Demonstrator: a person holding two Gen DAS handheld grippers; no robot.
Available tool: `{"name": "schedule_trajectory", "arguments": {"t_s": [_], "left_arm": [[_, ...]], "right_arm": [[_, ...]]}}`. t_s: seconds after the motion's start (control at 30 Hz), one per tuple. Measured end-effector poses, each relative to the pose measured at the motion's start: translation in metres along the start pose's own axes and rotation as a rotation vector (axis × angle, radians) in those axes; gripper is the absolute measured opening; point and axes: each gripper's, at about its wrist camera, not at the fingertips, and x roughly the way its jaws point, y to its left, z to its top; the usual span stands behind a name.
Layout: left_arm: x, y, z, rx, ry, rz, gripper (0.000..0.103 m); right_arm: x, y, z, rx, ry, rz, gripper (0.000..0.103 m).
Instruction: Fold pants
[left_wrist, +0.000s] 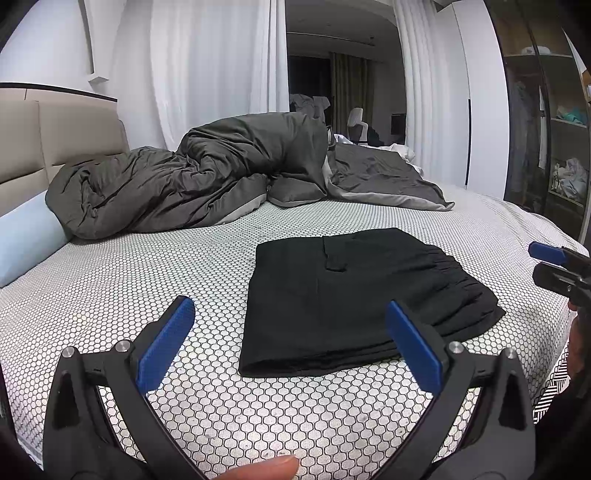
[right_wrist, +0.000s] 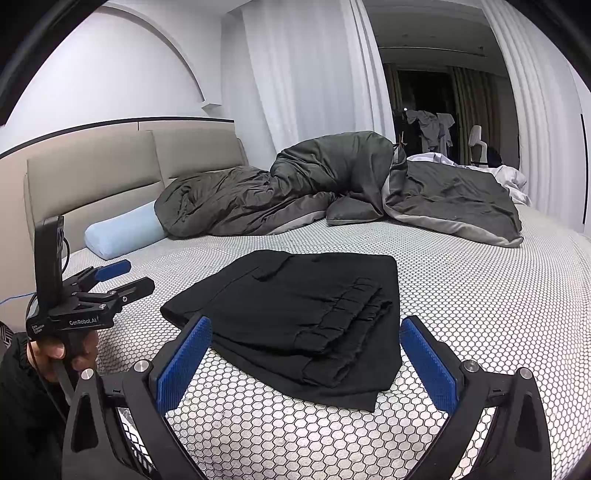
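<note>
Pants (left_wrist: 354, 295): black, lay folded flat on the honeycomb-patterned bed (left_wrist: 147, 277)
Left gripper (left_wrist: 291, 332): jaws apart, held nothing
Right gripper (right_wrist: 306, 354): jaws apart, held nothing

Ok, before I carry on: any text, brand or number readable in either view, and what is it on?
"GenRobot.AI": white print on the side of the left gripper, seen in the right wrist view.
Smaller white print at that gripper body's rear corner: too small to read.
Black pants, bed sheet: no text visible.
</note>
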Motion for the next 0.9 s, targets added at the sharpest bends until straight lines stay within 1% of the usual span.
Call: {"name": "schedule_trajectory", "arguments": {"t_s": [0.9], "left_arm": [[0.0009,0.0033,0.0015,0.002,-0.005,-0.005,0.102]], "right_arm": [[0.0003,-0.0022,-0.0004,-0.004,0.006,0.008,0.103]]}}
